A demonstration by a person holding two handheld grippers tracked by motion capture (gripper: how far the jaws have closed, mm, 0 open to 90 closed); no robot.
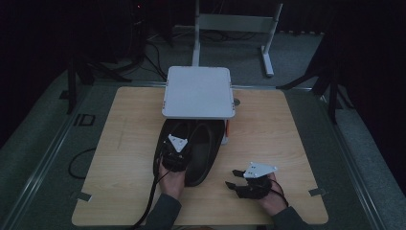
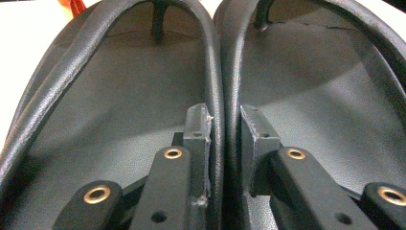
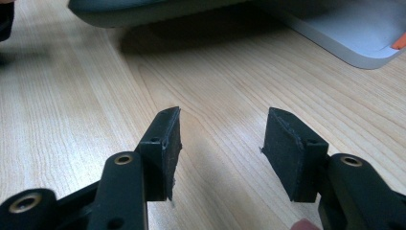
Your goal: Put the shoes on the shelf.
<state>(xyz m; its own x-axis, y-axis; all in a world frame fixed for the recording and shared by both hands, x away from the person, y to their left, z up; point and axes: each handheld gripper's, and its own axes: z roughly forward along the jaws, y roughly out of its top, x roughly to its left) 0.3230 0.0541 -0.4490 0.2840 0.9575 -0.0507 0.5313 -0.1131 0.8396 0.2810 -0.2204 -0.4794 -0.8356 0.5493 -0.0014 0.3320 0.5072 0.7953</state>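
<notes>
Under the front edge of the grey raised platform [image 1: 198, 92], a pair of black slippers [image 1: 201, 153] lies side by side on the wooden counter [image 1: 119, 143], toes tucked beneath the platform and heels toward the person. The left claw [image 1: 173, 152] sits over the heel end of the pair. Seen from the left gripper view, its pads are clenched on the two inner rims [image 2: 224, 120] where the slippers meet, one pad inside each slipper, pressing both rims together between them. The material looks like textured faux leather: probably light, soft and flexible, with a rolled rim that gives a firm ridge to pinch. A grip on the paired inner rims seems a sensible hold, since it lets one claw move both slippers at once; the soles may sag or swing if lifted, and the smooth lining could slip, so a low slide along the counter seems safer. The right claw [image 1: 238, 179] rests well apart at the near right of the counter, released, its pads [image 3: 167, 143] standing apart over bare wood with nothing between them.
</notes>
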